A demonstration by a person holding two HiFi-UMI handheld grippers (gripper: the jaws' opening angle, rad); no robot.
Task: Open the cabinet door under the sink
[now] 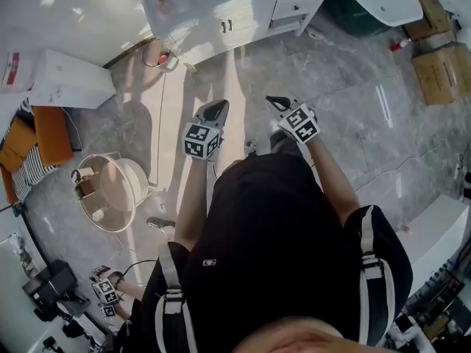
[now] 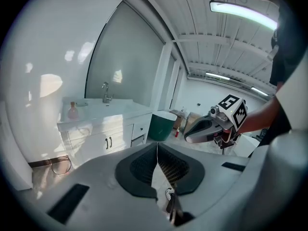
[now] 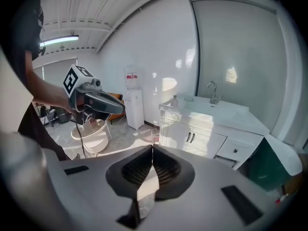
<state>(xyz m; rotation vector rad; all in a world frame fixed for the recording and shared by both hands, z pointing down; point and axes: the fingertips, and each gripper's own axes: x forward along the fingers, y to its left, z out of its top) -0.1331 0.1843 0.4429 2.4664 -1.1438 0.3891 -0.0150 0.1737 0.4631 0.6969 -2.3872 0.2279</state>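
The white sink cabinet (image 1: pixel 221 31) stands far ahead of me against the wall, its two doors closed, with paired dark handles (image 2: pixel 109 142) in the middle. The same doors (image 3: pixel 190 137) show in the right gripper view, below the basin and faucet (image 3: pixel 212 91). My left gripper (image 1: pixel 218 106) and right gripper (image 1: pixel 277 101) are held out side by side in the air, well short of the cabinet. Both sets of jaws are shut with nothing between them, in the left gripper view (image 2: pixel 157 145) and the right gripper view (image 3: pixel 152 147).
A green bin (image 1: pixel 353 13) stands to the right of the cabinet, with cardboard boxes (image 1: pixel 440 72) beyond it. A round white rack (image 1: pixel 110 190) and a water dispenser (image 3: pixel 134 107) are on the left. A drawer (image 2: pixel 141 129) sits beside the doors. Grey tiled floor (image 1: pixel 368 123) lies between me and the cabinet.
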